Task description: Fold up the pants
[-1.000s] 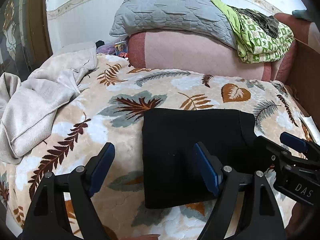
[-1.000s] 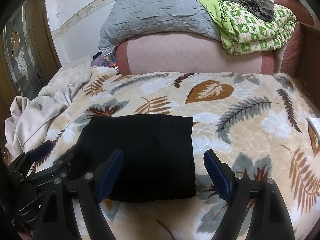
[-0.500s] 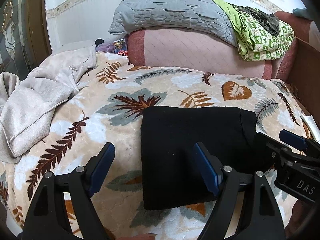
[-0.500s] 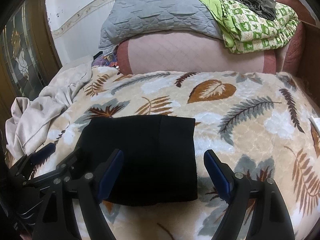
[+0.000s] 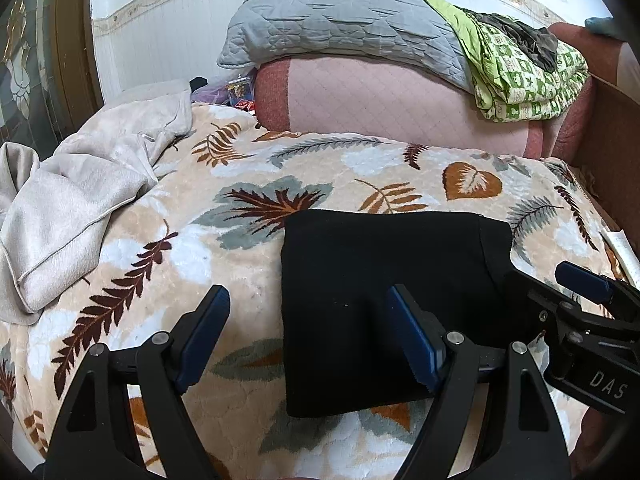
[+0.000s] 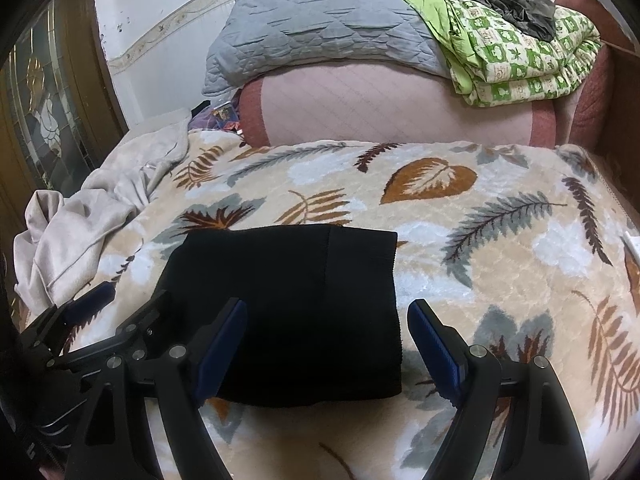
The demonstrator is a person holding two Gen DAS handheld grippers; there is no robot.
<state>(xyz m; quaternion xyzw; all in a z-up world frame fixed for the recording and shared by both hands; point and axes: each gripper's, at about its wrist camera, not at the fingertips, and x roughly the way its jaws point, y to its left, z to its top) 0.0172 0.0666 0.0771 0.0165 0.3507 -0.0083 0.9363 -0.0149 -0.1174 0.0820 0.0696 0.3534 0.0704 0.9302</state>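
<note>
The black pants [image 5: 380, 300] lie folded into a flat rectangle on the leaf-patterned blanket [image 5: 160, 240]. My left gripper [image 5: 306, 296] hovers over the pants' left edge, open, with nothing between its blue pads. The right gripper [image 5: 552, 284] shows at the right side of the left wrist view. In the right wrist view the pants [image 6: 288, 280] sit left of centre on the blanket [image 6: 500, 280]. There my right gripper [image 6: 328, 308] is open above the pants' right edge, holding nothing. The left gripper [image 6: 128, 300] is low on the left.
A crumpled beige garment [image 5: 80, 192] lies at the bed's left side. A pink bolster [image 5: 400, 100] carries a grey quilt [image 5: 340, 20] and a green patterned quilt [image 5: 520, 76] at the head. A wooden bed frame [image 5: 612, 140] borders the right.
</note>
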